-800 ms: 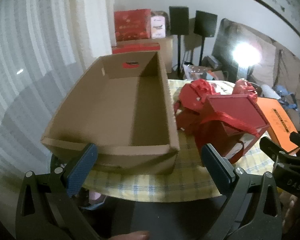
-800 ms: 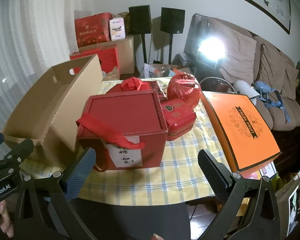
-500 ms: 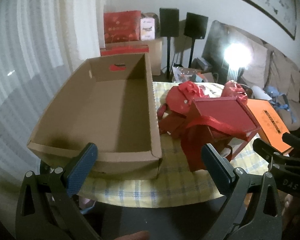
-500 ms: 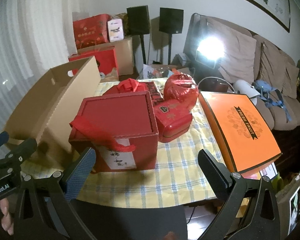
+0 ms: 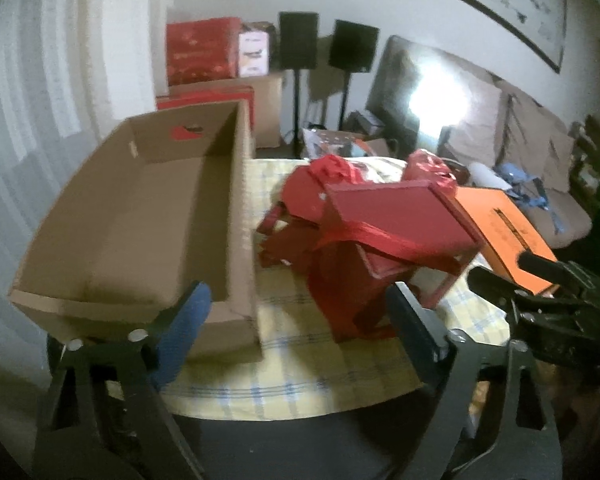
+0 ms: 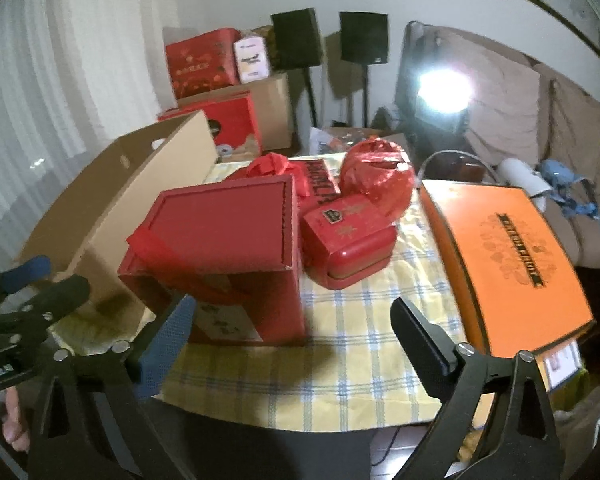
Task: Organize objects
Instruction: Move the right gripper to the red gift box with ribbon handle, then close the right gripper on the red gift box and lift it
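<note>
Both tongs were wide open and held nothing: left tongs [image 5: 296, 320], right tongs [image 6: 292, 330]. Empty brown cardboard carton [image 5: 140, 216] sat at the left of the yellow-checked bench [image 6: 340, 344]. Tall red gift box with red ribbon [image 6: 228, 252] stood just beside it, then a small red tin [image 6: 348, 236] and a flat orange box [image 6: 508, 256] on the right.

We can read almost nothing here. The black banner on the orange box [image 6: 512, 256] is blurred, and beside it, the tall red box [image 6: 220, 256] carries an illegible white label.
</note>
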Available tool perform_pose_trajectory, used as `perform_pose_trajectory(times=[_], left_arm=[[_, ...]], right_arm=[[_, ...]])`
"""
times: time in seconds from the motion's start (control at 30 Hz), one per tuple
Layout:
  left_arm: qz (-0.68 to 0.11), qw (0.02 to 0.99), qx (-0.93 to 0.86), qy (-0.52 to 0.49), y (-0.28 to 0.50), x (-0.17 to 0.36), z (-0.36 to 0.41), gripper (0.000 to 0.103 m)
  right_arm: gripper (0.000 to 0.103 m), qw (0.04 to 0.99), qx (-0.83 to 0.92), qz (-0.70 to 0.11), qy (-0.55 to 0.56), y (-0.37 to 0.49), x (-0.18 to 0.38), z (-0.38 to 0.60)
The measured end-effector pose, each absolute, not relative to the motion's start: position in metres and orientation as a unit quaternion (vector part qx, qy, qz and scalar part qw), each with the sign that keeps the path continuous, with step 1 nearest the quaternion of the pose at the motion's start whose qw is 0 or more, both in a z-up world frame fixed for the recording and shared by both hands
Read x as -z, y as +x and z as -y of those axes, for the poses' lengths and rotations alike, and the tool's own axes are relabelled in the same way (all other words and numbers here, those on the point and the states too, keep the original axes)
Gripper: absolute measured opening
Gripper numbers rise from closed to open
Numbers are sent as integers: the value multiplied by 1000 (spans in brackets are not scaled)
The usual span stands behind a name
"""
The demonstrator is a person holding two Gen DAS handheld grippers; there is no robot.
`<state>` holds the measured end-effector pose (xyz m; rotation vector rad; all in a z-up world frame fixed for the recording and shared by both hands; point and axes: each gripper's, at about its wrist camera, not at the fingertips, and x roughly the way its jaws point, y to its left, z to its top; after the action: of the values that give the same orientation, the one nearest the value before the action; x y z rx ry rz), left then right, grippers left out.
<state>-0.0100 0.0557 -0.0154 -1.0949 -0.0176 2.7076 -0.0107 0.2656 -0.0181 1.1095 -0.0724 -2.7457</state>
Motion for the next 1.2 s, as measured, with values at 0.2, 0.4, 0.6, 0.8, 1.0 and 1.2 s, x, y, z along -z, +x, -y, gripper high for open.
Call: perform_pose_trajectory(times=[0.2,0.4,0.6,0.8,1.0,1.2], left_arm=[[-5,159,-915,-370,-3,26,-75,75],[-6,198,-912,-360,-4,28,-90,72],[16,225,-903,-365,-17,26,-97,71],[-3,238,-901,-364,-26,37,-108,71],[-31,240,-901,-360,-28,51,-117,71],[-34,243,-900,-361,-30,54,-117,71]], right_arm=[[74,155,914,31,375,-20,29,-279],[70,193,914,36,355,-23,26,-284],[70,225,901,81,361,-28,22,-288],[70,249,895,84,360,-32,33,-289],[70,272,891,75,354,-34,35,-285],[70,293,880,79,365,-41,40,-281]])
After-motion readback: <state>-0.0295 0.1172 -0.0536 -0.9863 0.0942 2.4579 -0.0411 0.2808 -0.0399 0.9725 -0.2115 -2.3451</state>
